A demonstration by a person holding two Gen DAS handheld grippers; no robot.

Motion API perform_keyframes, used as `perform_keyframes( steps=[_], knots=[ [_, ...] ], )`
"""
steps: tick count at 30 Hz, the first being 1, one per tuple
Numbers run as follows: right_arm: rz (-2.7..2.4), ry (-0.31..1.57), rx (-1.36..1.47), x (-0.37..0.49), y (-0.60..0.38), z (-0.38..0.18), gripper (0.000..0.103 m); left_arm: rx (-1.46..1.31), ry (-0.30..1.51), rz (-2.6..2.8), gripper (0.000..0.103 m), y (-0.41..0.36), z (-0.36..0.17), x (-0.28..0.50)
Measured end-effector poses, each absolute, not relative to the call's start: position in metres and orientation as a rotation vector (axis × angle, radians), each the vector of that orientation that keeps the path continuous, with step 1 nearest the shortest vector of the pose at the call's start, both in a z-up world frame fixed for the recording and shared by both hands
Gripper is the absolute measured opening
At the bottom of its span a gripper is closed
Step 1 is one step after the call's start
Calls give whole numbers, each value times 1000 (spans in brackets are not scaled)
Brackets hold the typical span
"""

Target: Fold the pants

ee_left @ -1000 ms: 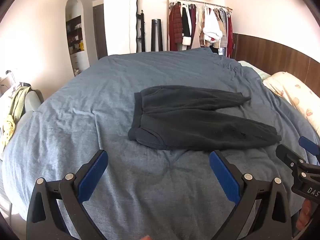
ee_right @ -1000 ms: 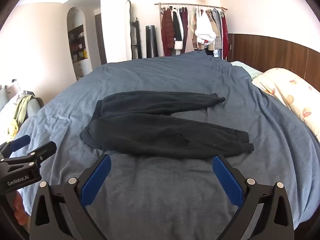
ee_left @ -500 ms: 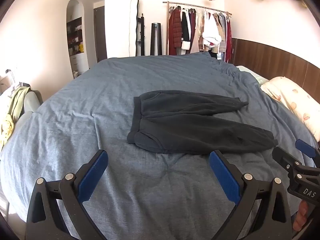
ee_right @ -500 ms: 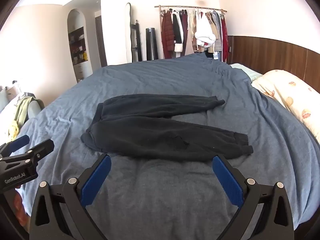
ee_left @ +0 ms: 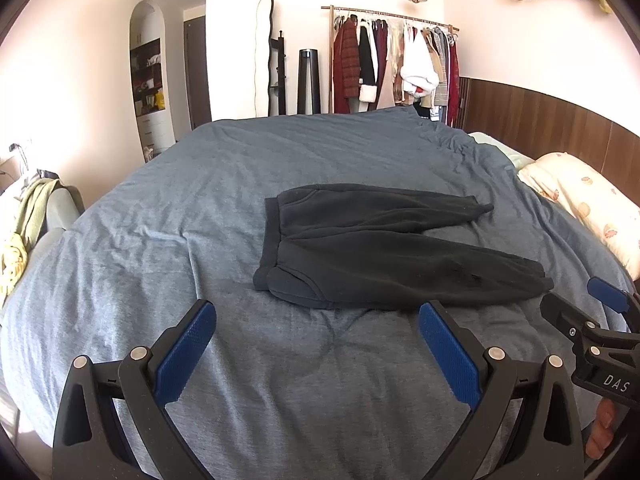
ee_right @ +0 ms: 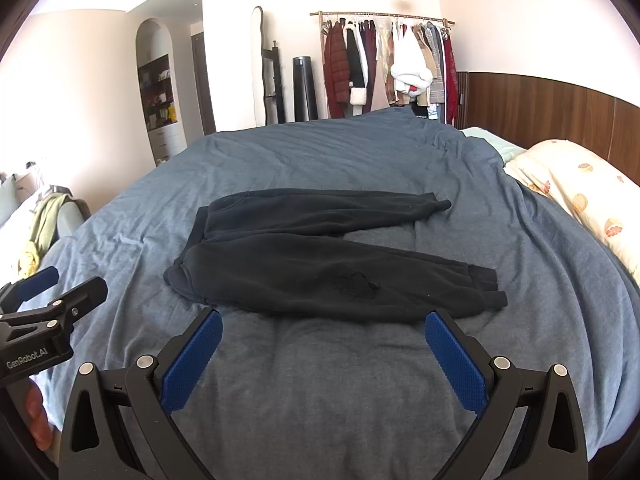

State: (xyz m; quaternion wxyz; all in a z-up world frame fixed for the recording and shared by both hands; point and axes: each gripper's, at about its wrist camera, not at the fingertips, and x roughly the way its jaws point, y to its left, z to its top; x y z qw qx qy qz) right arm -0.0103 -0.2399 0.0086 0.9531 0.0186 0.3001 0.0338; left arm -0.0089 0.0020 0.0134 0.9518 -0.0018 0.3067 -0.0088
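Black sweatpants (ee_left: 384,252) (ee_right: 320,256) lie flat on the blue bedspread (ee_left: 200,208) (ee_right: 340,380), waistband to the left, both legs reaching right and spread slightly apart. My left gripper (ee_left: 316,344) hovers wide open just short of the waistband end, nothing between its blue pads. My right gripper (ee_right: 322,348) also stands wide open, in front of the nearer leg, apart from the cloth. Each gripper shows at the edge of the other's view: the right gripper (ee_left: 588,312), the left gripper (ee_right: 60,288).
A floral pillow (ee_left: 588,204) (ee_right: 580,200) lies at the bed's right side against a wood-panelled wall. A clothes rack (ee_left: 396,68) stands beyond the far bed edge. A chair with green clothing (ee_left: 28,220) sits left of the bed.
Both grippers have tilted or risen slightly, so the pants sit a little lower and nearer in both views. The pants have not moved and both grippers stay open.
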Motion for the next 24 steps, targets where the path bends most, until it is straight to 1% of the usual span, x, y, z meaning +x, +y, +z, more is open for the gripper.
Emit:
perform_keyframes(
  steps=[24],
  knots=[
    [74, 602, 35, -13, -236, 13, 103, -6, 612, -12, 103, 6, 17, -9]
  ],
)
